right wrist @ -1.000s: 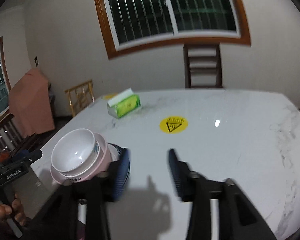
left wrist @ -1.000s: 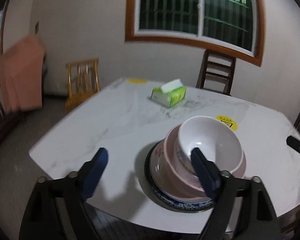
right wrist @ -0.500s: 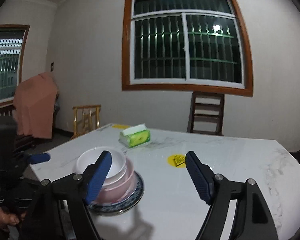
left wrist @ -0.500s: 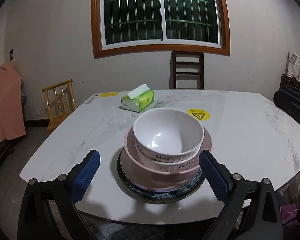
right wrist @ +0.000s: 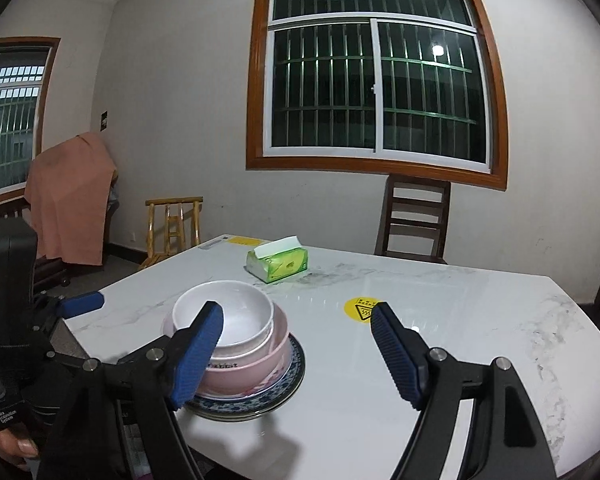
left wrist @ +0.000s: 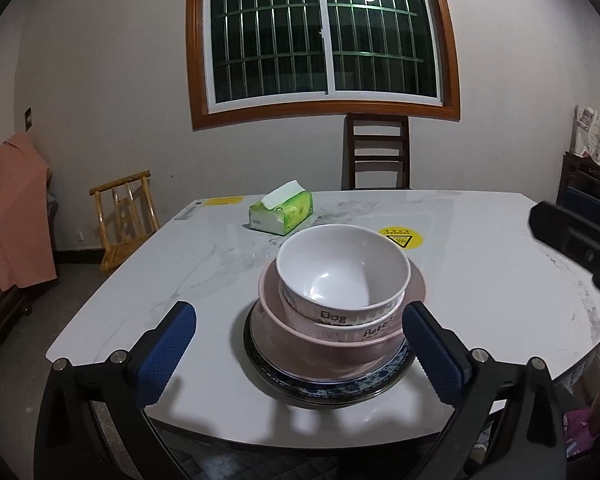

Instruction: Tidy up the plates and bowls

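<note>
Left gripper [left wrist: 300, 344]: jaws spread wide, just opened further, nothing pressed between the blue pads [left wrist: 164, 354]. The stack of dishes sits between and just beyond the fingertips, clear of both pads. Right gripper [right wrist: 296, 354]: jaws also open and empty, widened within the last second; in the right wrist view its left pad [right wrist: 196, 356] overlaps the stack, with no contact evident, and bare table [right wrist: 440, 312] lies between the fingers.

Stack, near the table's front edge: white bowl [left wrist: 342, 270], upright, lettered on its side, nested in a pink bowl [left wrist: 332, 346], which rests on a blue-patterned plate [left wrist: 352, 388].

Beyond the stack: a yellow sticker [left wrist: 400, 238] on the marble top, and a green tissue box [left wrist: 281, 214] farther back. A dark chair [left wrist: 376, 158] stands at the far edge under a barred window [left wrist: 320, 36]. A hand [right wrist: 8, 442] holds the left gripper's handle.
</note>
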Tool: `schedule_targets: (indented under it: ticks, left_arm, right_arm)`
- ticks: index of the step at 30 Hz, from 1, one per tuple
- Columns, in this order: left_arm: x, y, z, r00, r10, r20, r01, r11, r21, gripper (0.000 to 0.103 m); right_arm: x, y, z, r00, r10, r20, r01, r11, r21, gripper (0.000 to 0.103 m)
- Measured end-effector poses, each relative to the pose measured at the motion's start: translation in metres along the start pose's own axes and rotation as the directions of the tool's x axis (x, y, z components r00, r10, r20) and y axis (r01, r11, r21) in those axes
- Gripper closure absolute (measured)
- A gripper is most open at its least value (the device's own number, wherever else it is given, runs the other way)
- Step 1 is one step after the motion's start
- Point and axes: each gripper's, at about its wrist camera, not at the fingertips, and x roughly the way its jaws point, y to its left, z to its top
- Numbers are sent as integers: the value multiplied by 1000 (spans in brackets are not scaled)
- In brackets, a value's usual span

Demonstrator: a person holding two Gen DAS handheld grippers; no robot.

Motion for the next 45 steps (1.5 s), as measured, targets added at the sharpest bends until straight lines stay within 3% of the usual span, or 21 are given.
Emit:
schedule_targets:
  ticks: [8, 20, 32, 35, 45]
  left_arm:
    - [-5, -1, 1, 1000, 12, 17, -12, 1000, 2, 0]
    - [1, 5, 3, 998, -61, -17, 60, 997, -44, 0]
    - [-5, 3, 3, 998, -55, -10, 55, 998, -41, 0]
    - [-7, 3, 2, 1000, -20, -5, 19, 999, -44, 0]
    - [-5, 4, 3, 1000, -29, -13, 28, 998, -49, 0]
  right_arm:
    - [1, -1, -3, 1000, 11, -18, -11, 1000, 7, 25]
    - [3, 3, -8, 999, 32, -35, -32, 999, 3, 25]
    - [4, 2, -7, 998, 39, -39, -39, 999, 3, 25]
    - [3, 1, -7, 998, 44, -38, -44, 999, 7, 25]
    - [3, 0, -7, 998, 51, -45, -51, 999, 8, 25]
